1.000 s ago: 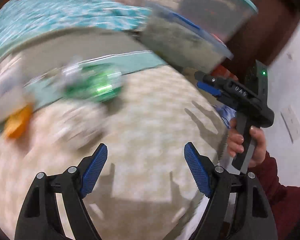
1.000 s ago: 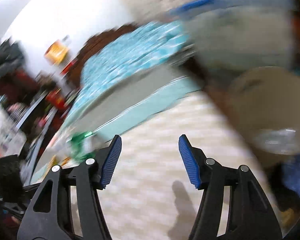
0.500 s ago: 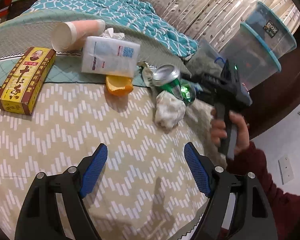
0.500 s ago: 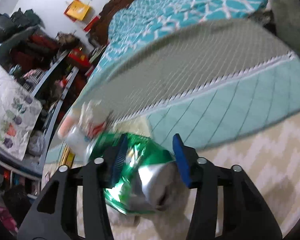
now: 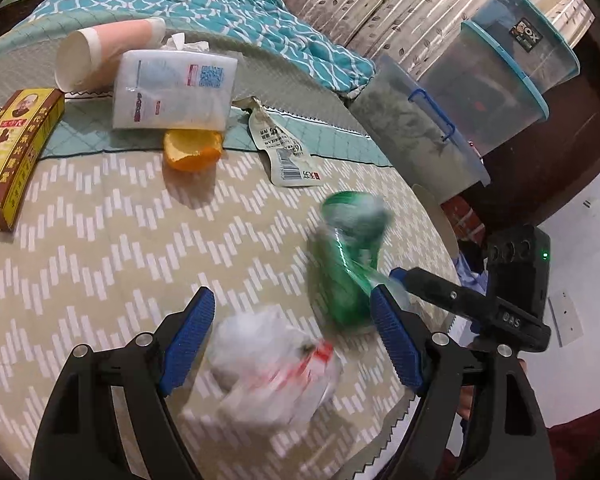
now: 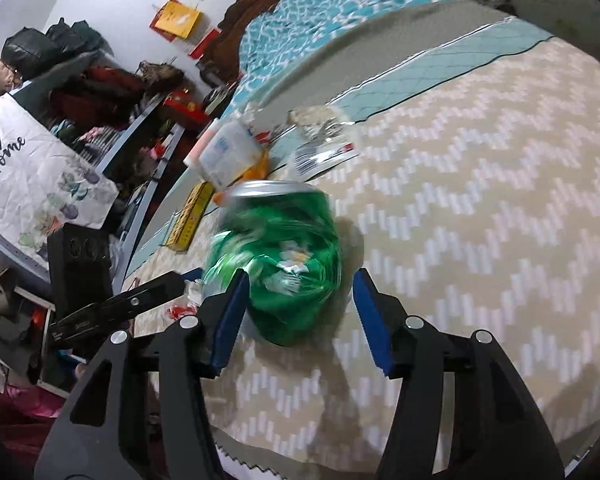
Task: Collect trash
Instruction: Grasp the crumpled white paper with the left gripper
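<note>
A crushed green can [image 6: 280, 256] lies on the chevron bed cover, blurred by motion; it also shows in the left wrist view [image 5: 348, 268]. My right gripper [image 6: 300, 320] is open with its jaws on either side of the can's near end, not closed on it. My left gripper [image 5: 292, 340] is open, with a crumpled white wrapper with red print [image 5: 268, 368] between its jaws. Farther back lie an orange peel [image 5: 192, 152], a torn sachet [image 5: 284, 152], a white tissue pack [image 5: 176, 88], a paper cup [image 5: 104, 52] and a yellow box [image 5: 12, 148].
Stacked clear storage bins [image 5: 492, 80] stand beyond the bed's right edge, with a pale round bin rim [image 5: 440, 216] below them. A teal quilt [image 5: 180, 4] covers the far bed. Cluttered shelves [image 6: 80, 120] stand at the left in the right wrist view.
The can has come down the cover towards the bed edge with my right gripper, whose jaws have widened. My left gripper has moved forward over the crumpled wrapper.
</note>
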